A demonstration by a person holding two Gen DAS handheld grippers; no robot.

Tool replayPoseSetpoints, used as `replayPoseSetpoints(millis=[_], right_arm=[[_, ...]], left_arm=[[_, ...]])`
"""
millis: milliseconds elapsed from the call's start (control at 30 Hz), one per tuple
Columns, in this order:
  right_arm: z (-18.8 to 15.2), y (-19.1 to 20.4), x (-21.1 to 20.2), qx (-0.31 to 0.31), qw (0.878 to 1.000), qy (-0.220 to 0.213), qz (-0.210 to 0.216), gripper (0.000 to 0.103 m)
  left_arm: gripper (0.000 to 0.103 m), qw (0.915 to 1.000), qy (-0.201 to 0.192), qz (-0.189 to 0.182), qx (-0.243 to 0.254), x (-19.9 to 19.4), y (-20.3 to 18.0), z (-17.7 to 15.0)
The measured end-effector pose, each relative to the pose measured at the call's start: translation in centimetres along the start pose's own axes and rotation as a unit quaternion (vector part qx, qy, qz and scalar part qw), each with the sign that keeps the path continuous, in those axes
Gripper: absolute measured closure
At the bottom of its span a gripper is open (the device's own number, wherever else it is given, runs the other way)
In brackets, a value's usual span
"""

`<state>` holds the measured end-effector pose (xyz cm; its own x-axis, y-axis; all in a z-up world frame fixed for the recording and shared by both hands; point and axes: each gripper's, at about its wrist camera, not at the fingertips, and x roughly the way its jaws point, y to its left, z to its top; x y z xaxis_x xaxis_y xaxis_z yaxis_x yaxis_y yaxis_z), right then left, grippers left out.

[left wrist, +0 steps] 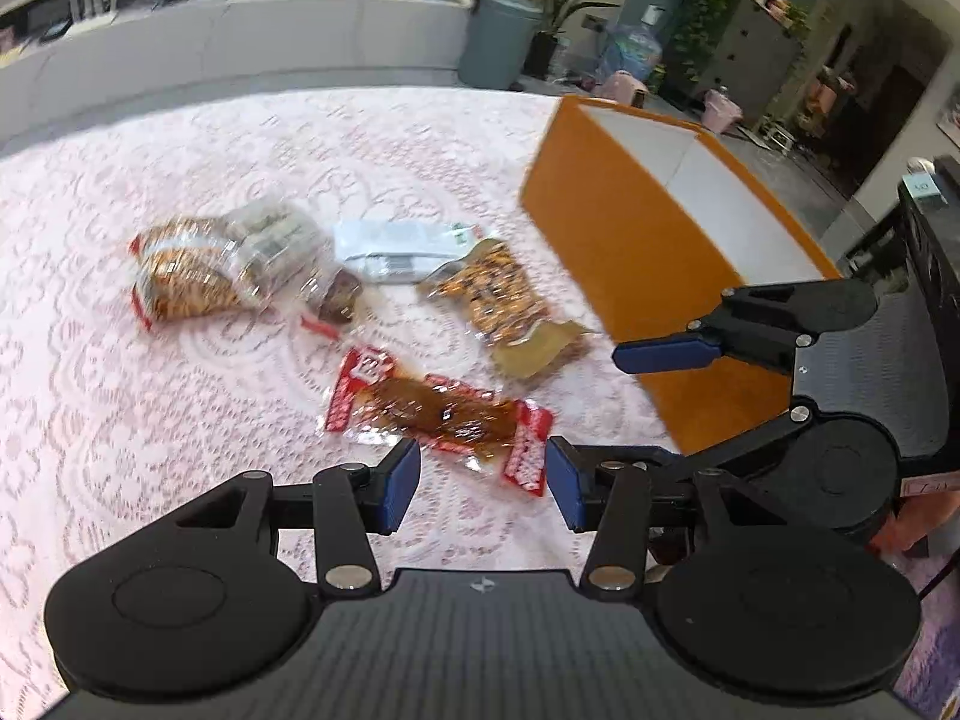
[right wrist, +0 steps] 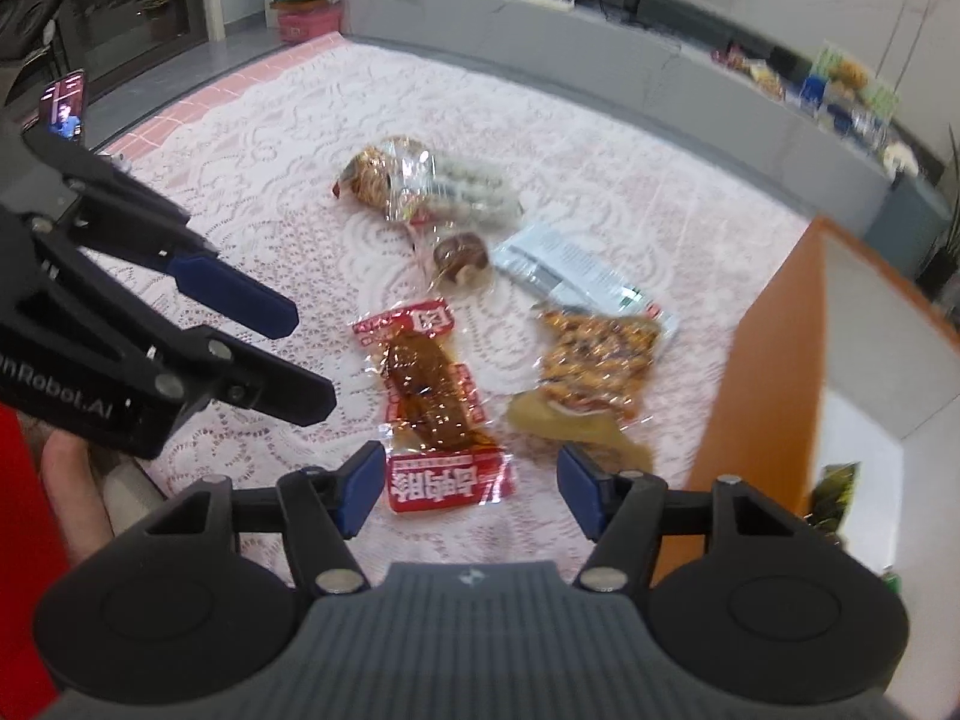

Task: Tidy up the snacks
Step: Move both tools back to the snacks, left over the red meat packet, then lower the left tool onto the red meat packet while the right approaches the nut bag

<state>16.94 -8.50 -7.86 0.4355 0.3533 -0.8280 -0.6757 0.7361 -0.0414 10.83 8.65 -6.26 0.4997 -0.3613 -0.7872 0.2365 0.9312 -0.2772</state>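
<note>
Several snack packets lie on a pink lace tablecloth (left wrist: 120,390). A red packet with brown meat (left wrist: 438,411) (right wrist: 435,402) lies just in front of both grippers. An orange-patterned packet (left wrist: 510,300) (right wrist: 594,366), a white packet (left wrist: 402,249) (right wrist: 576,270), a small brown round snack (left wrist: 342,300) (right wrist: 461,255) and a clear bag of snacks (left wrist: 222,267) (right wrist: 420,186) lie beyond. My left gripper (left wrist: 483,486) is open and empty above the cloth. My right gripper (right wrist: 471,486) is open and empty. An orange box (left wrist: 636,252) (right wrist: 774,372) stands at the right.
A green packet (right wrist: 834,495) lies inside the orange box. A grey low bench (left wrist: 240,54) runs behind the table. A phone (right wrist: 66,105) stands at the far left of the right wrist view. A bin (left wrist: 498,42) and plants stand behind.
</note>
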Motion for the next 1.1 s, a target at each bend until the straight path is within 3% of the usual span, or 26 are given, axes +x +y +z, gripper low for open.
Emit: replayPoseSetpoints(millis=[67,200,400,633,800,867,967,1100], right_arm=[[0.2,0.0,1.3,0.007,1.0,0.01,-0.013,0.044],[0.2,-0.4,3.5,0.025,0.998,0.034,-0.041,0.069],[0.0,-0.7,5.6,0.02,0.994,0.046,-0.099,0.073],[-0.1,-0.1,6.2,0.019,0.996,0.049,-0.075,0.073],[-0.2,0.3,5.8,0.051,0.997,0.046,0.02,0.073],[-0.3,0.9,5.9,0.046,0.997,0.045,0.04,0.073],[-0.2,1.5,5.6,0.033,0.998,0.032,0.041,0.073],[-0.3,1.2,4.3,0.035,0.999,0.004,0.007,0.073]], left_arm=[[0.047,0.9999,0.0,0.0,-0.015,0.5,0.7,-0.1],[0.047,0.9992,-0.005,-0.005,-0.04,1.4,1.7,-0.5],[0.047,0.9962,-0.009,-0.024,-0.083,2.3,3.0,-1.4],[0.047,0.9926,0.003,-0.043,-0.114,2.8,3.6,-2.7],[0.047,0.9892,-0.004,-0.045,-0.139,2.4,4.3,-3.0],[0.047,0.9881,-0.008,-0.04,-0.148,2.3,4.6,-3.1],[0.046,0.9864,-0.017,-0.031,-0.161,2.1,5.0,-3.2],[0.038,0.9862,-0.034,-0.015,-0.161,2.1,4.8,-3.0]])
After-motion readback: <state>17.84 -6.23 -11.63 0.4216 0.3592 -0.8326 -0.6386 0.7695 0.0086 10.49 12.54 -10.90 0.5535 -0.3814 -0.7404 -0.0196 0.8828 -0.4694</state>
